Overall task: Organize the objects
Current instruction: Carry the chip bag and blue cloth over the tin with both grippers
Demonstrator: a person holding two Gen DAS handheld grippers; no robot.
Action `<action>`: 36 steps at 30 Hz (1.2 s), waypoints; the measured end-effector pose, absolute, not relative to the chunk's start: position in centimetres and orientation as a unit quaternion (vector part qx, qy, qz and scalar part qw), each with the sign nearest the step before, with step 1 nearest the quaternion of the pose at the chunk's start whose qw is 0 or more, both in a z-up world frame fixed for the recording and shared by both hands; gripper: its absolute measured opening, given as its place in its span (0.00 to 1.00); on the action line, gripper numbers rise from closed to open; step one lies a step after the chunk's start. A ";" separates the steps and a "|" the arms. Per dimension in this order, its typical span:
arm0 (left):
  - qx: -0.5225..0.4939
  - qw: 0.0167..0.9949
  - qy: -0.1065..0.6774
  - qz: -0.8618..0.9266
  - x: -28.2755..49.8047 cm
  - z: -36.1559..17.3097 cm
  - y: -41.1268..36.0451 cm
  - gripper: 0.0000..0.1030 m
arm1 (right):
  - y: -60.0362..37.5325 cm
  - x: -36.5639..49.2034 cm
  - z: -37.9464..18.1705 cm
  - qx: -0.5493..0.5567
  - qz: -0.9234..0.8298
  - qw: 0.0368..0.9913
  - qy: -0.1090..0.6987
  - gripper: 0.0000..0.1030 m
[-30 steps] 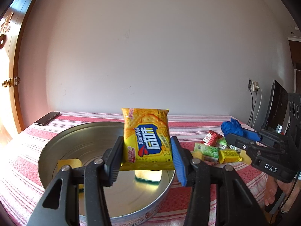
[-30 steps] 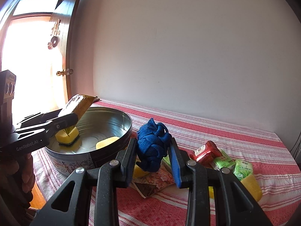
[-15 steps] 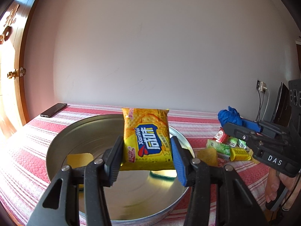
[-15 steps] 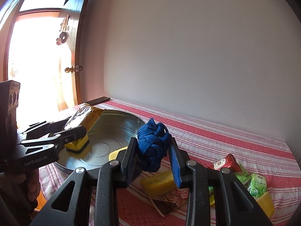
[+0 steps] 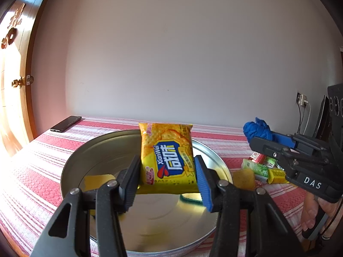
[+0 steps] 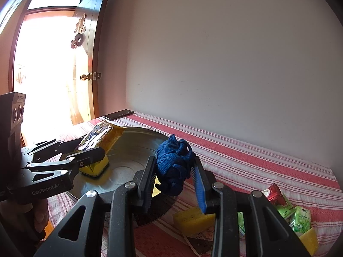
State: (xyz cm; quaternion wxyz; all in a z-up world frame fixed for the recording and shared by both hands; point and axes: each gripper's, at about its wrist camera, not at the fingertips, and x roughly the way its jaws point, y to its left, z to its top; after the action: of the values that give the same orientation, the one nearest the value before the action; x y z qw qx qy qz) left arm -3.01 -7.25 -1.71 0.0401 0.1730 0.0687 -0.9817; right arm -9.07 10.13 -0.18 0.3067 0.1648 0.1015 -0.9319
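One table under a red-and-white striped woven cloth (image 5: 225, 137), coarse weave. One round metal tin (image 5: 103, 150), shallow, dull silver, smooth inside with a raised ring on its floor. Two grippers, black with ribbed pads. The left gripper (image 5: 167, 182) pinches one cracker packet (image 5: 167, 156) by its side edges: glossy yellow foil, rectangular, blue label, held upright above the tin. The right gripper (image 6: 174, 177), jaws pressed in, clamps one blue cloth bundle (image 6: 174, 167), knitted, crumpled into a lump, over the tin's near rim. Sponges, four counted: one yellow slab (image 5: 98, 180) lying in the tin; one yellow with a dark green scouring base (image 6: 95, 168), also in the tin, under the packet; one yellow block (image 6: 193, 219) on the cloth just outside the tin, resting on a flat printed sachet (image 6: 201, 239) with a serrated edge; one (image 6: 308, 241) at the far right. Small packets clustered beside it: one red (image 6: 271, 192), about three green (image 6: 301, 219), exact count unclear. One dark phone (image 5: 65, 124), flat, at the table's far corner near the wooden door
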 end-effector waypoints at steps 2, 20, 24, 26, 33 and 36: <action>0.172 0.042 0.067 -0.982 -3.1 -1.7 -7.4 0.47 | 9.7 -9.3 -0.1 0.165 -0.931 0.309 0.102 0.35; 0.173 0.073 0.065 -0.980 -3.4 -1.4 -10.4 0.47 | 6.0 -10.4 0.8 0.172 -0.920 0.331 0.117 0.35; 0.177 0.079 0.066 -0.979 -3.6 -1.3 -11.3 0.47 | 5.0 -10.9 0.8 0.177 -0.918 0.334 0.118 0.35; 0.180 0.083 0.065 -0.978 -3.7 -1.1 -11.8 0.47 | 4.6 -11.2 0.7 0.180 -0.917 0.335 0.119 0.35; 0.200 0.087 0.072 -0.973 -4.9 -1.0 -13.8 0.47 | 3.3 -12.8 0.0 0.196 -0.911 0.341 0.123 0.35; 0.211 0.087 0.081 -0.970 -5.6 -1.2 -14.6 0.47 | 2.7 -13.3 -0.4 0.202 -0.909 0.343 0.125 0.35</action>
State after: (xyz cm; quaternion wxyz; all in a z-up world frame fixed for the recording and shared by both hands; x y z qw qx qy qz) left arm -5.55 -14.64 -1.20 0.0866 0.2113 0.0811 -0.9702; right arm -13.29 2.68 -0.38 0.3433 0.2017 0.1250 -0.9088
